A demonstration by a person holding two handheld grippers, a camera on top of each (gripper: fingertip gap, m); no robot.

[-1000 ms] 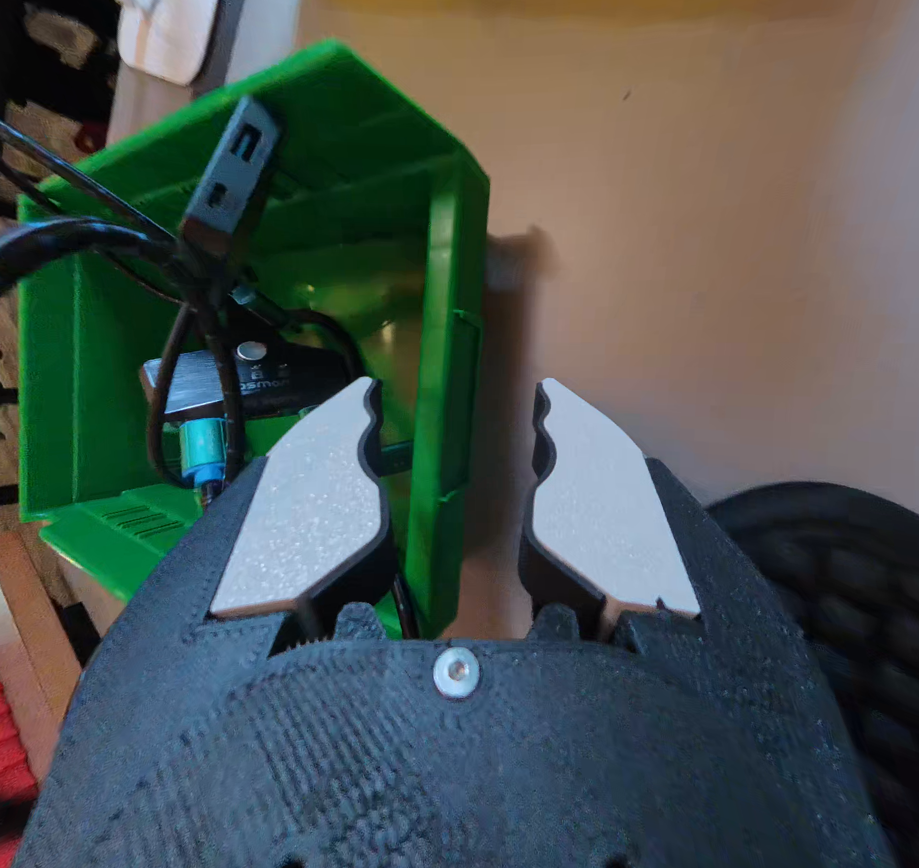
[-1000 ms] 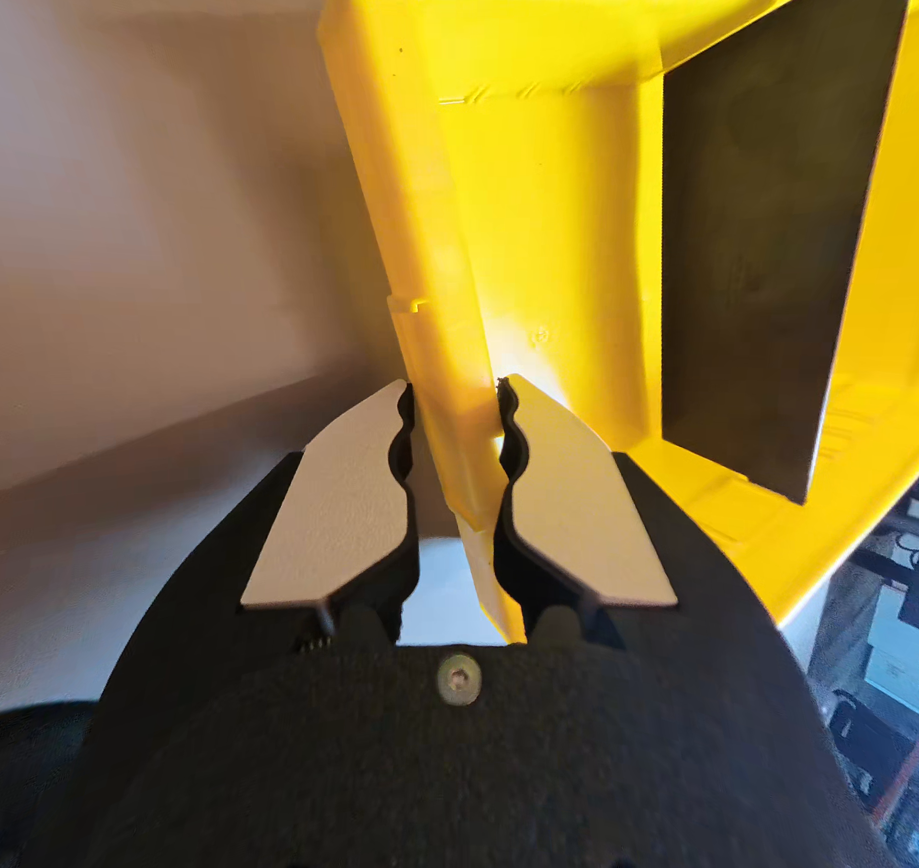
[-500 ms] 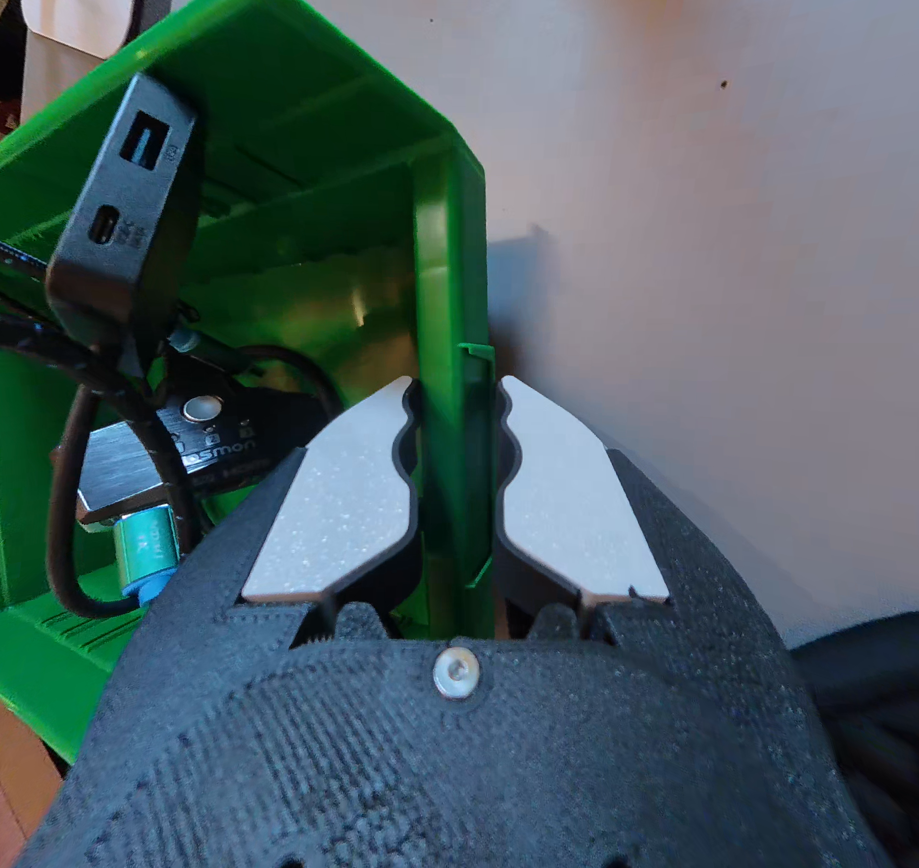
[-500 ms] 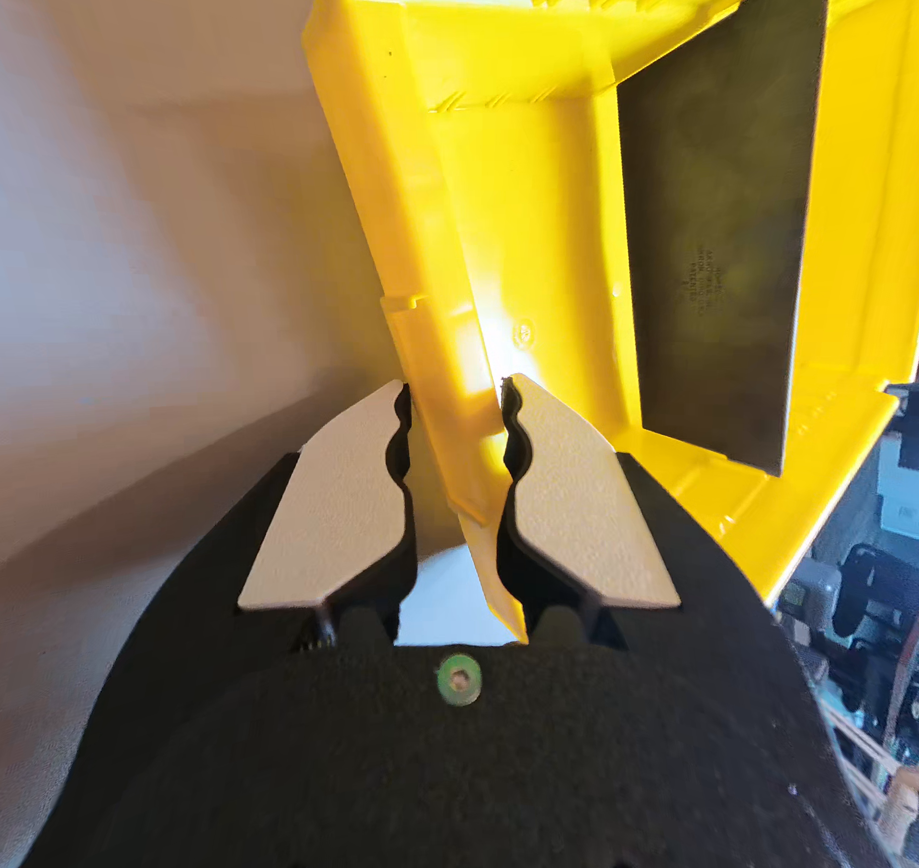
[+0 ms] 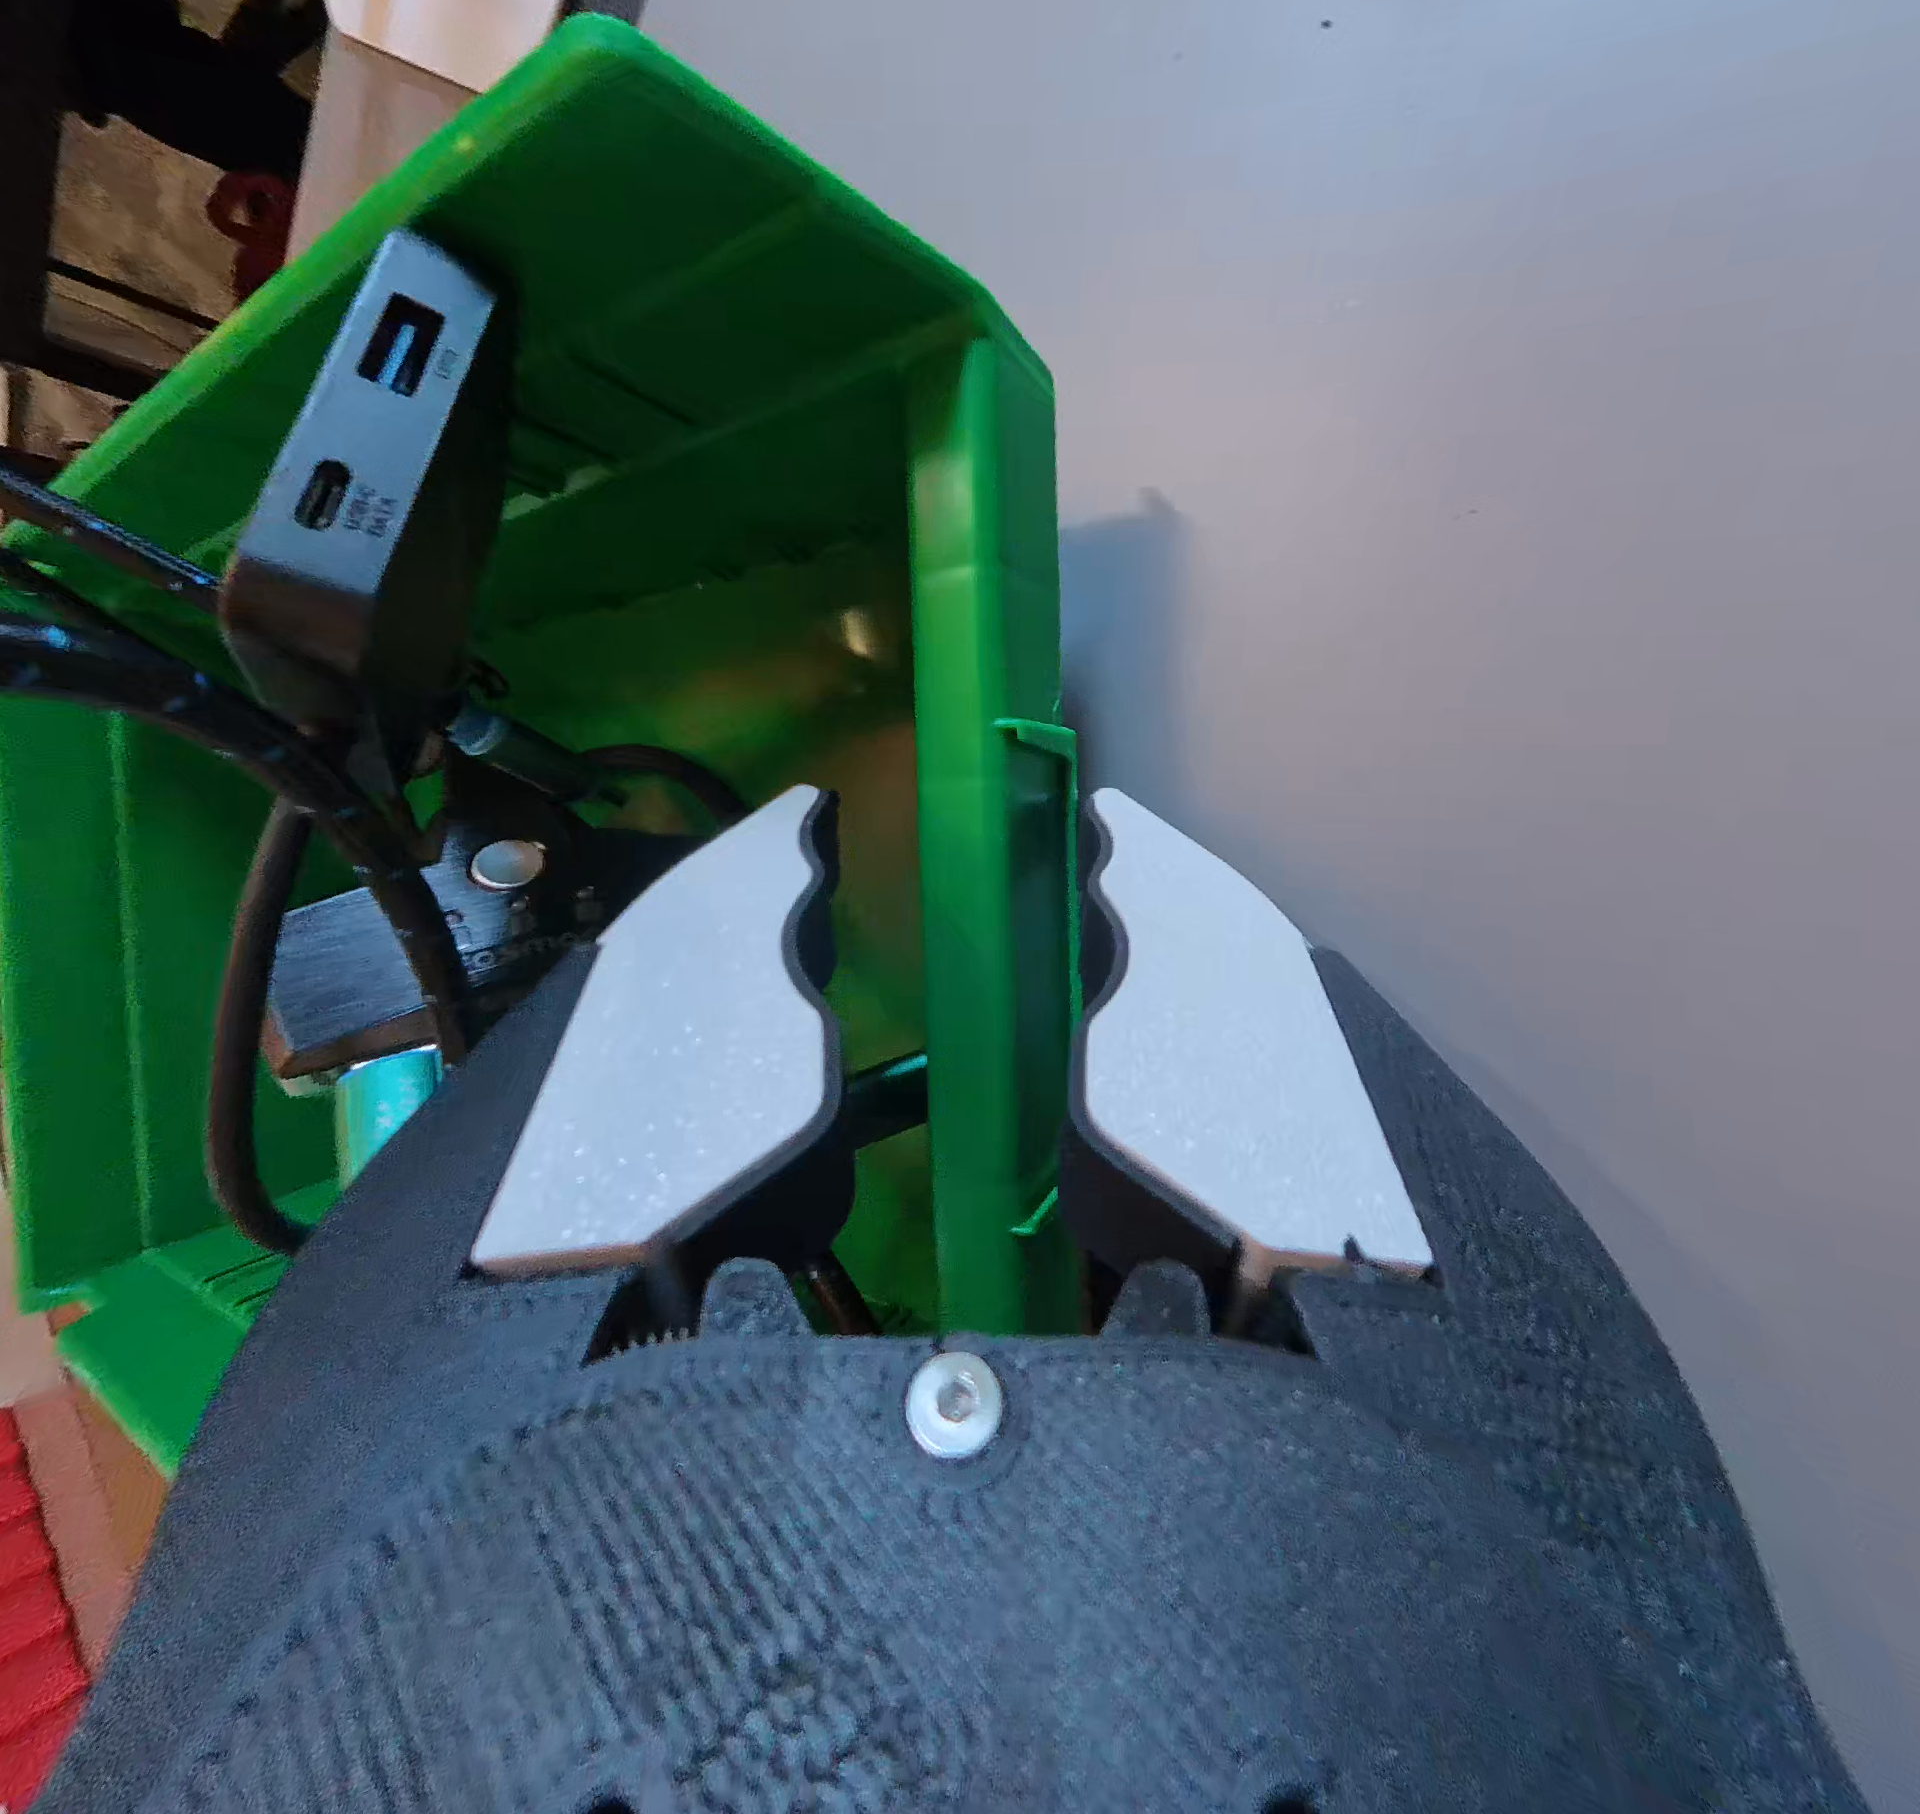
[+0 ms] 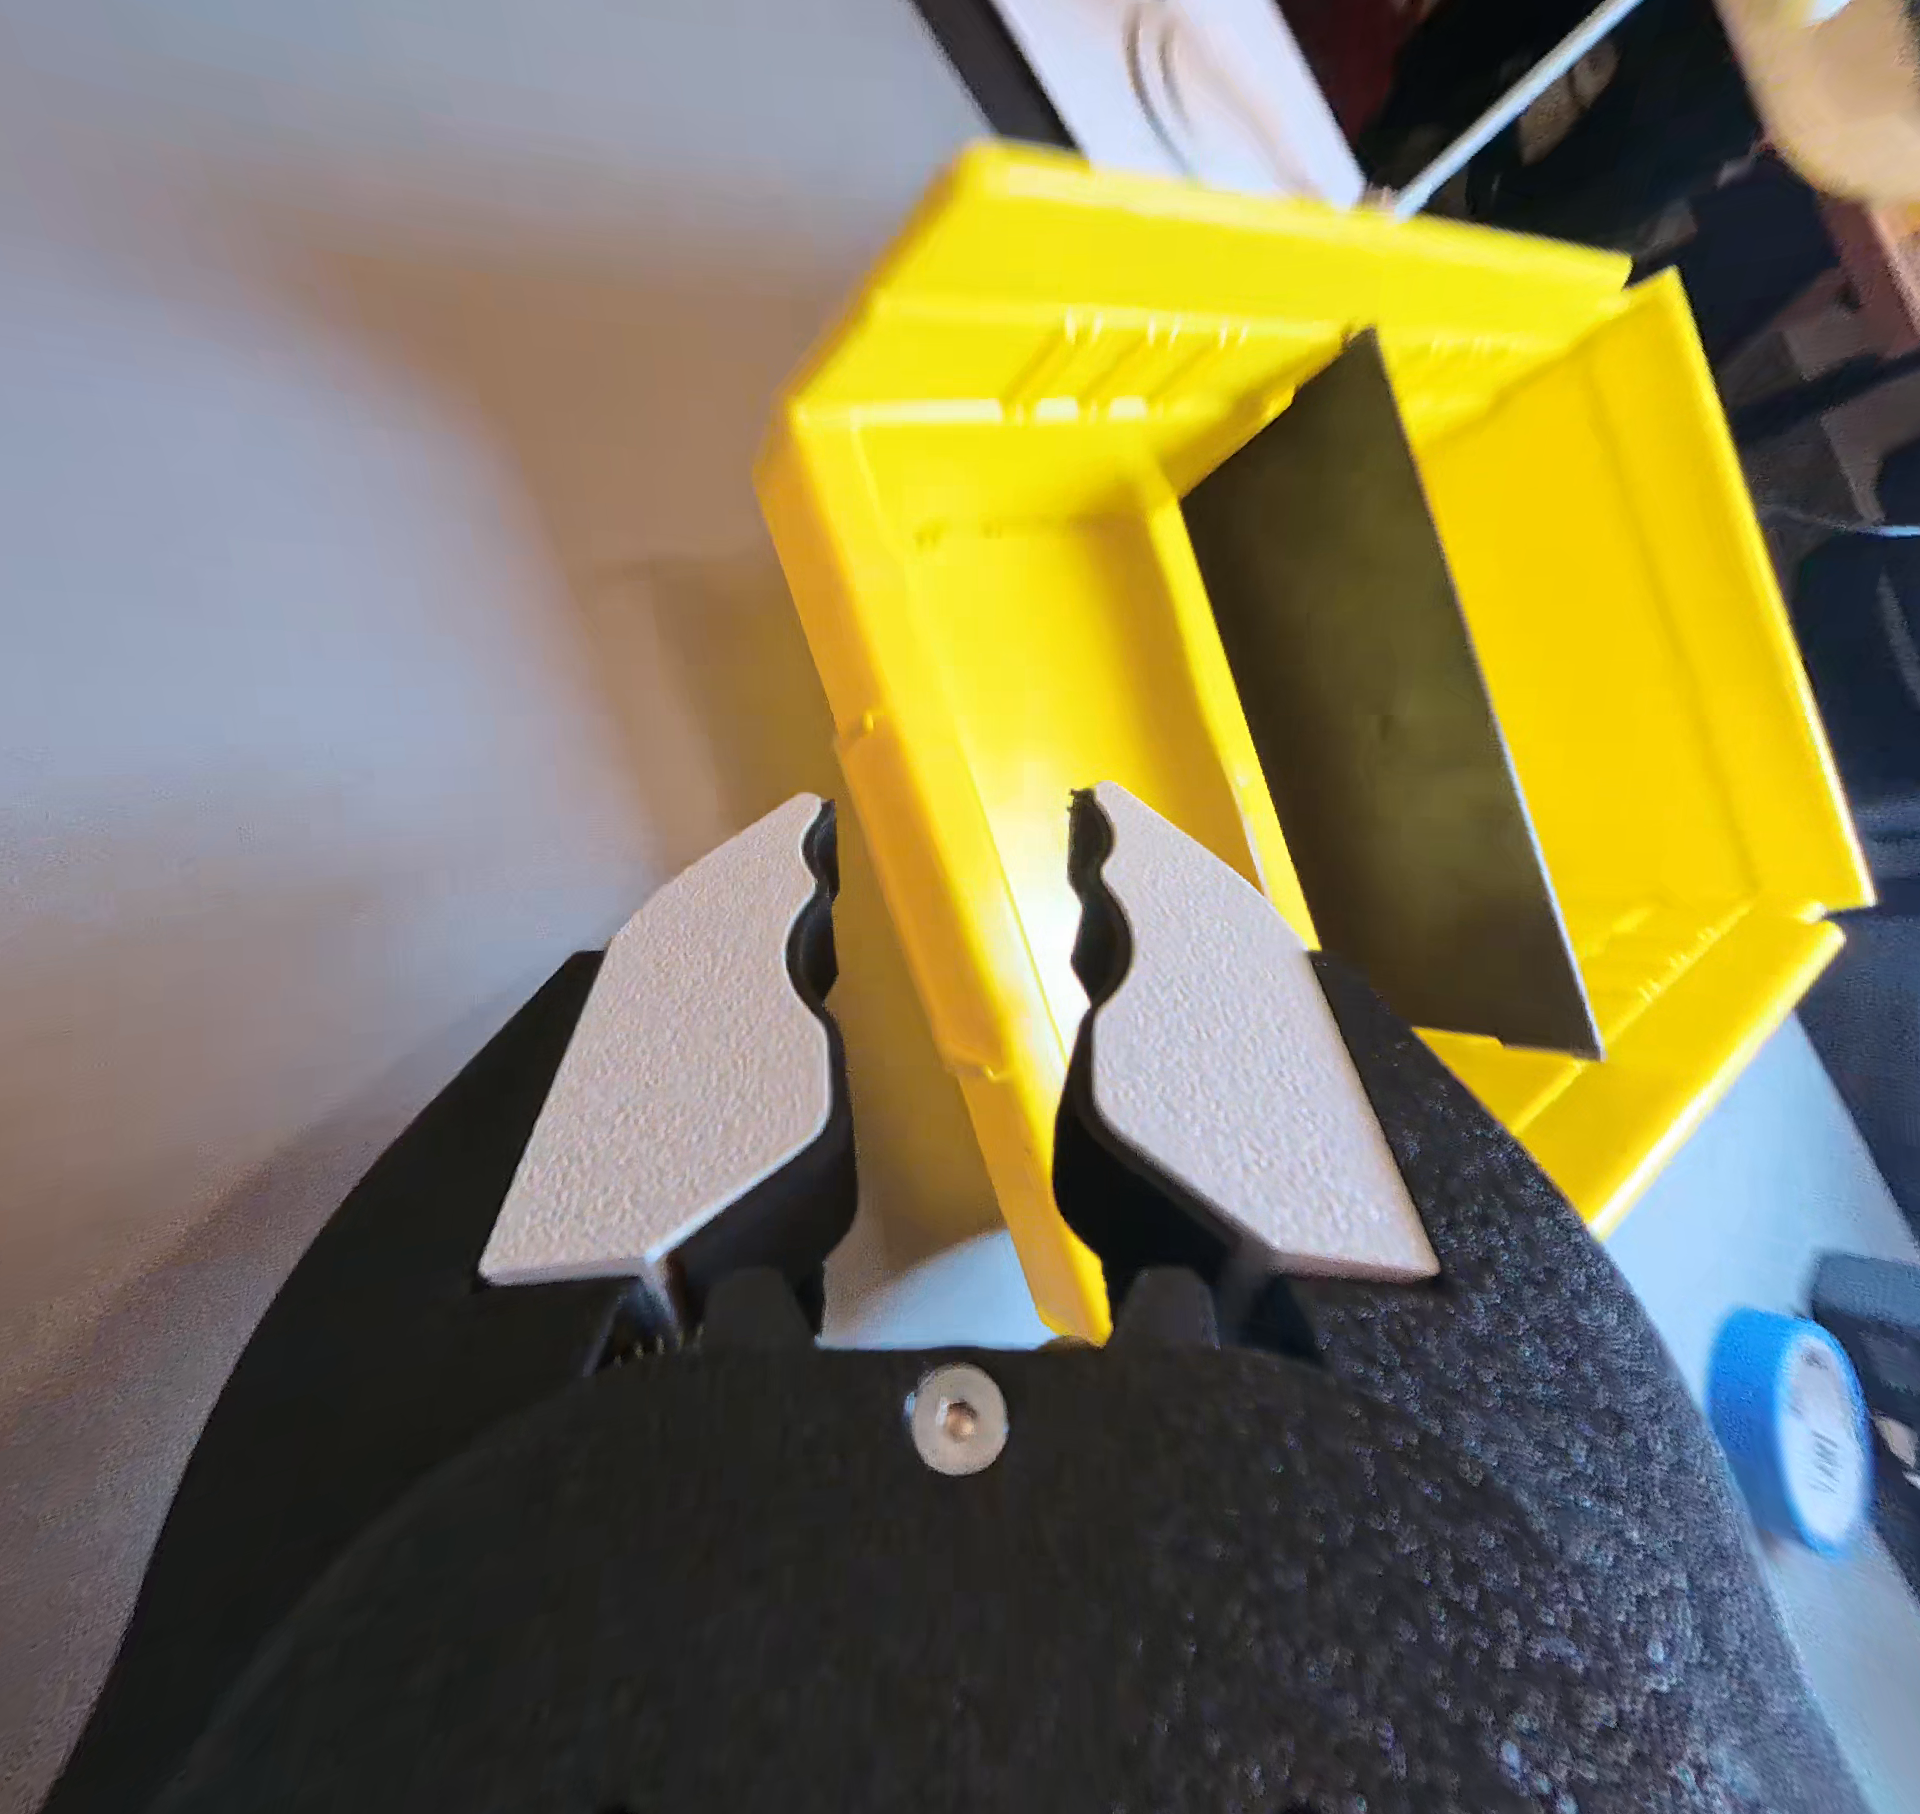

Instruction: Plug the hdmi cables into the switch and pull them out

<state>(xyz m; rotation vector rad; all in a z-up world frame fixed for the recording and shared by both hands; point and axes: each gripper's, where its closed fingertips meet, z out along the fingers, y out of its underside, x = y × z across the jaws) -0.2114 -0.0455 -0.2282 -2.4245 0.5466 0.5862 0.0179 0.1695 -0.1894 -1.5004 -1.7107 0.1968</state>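
Observation:
My left gripper [image 5: 956, 808] straddles the right side wall of a green bin [image 5: 727, 258]. Its jaws are slightly parted: the right finger touches the wall, the left finger stands off it. In the bin lie a black and silver switch [image 5: 499, 871], a black port adapter [image 5: 364, 486] propped upright, black cables [image 5: 239, 1037] and a teal plug [image 5: 384, 1099]. My right gripper [image 6: 951, 808] straddles the left wall of a yellow bin [image 6: 1143, 310], also slightly parted. The wall crosses the gap at a slant. A dark divider panel [image 6: 1371, 725] stands inside the yellow bin.
Both bins are over a pale tabletop [image 5: 1455, 414]. A blue tape roll [image 6: 1787, 1432] lies at the lower right of the right wrist view. Dark shelving and clutter show behind the bins. A red object [image 5: 31, 1608] is at the lower left. Left tips to right tips: about 30 centimetres. The right gripper is farther from the black port adapter [image 5: 364, 486], some 30 centimetres, than the left, some 8 centimetres.
Both grippers' jaws have widened a little from a tight grip on the bin walls. The yellow bin has swung and sits farther out in the right wrist view. Backgrounds have shifted.

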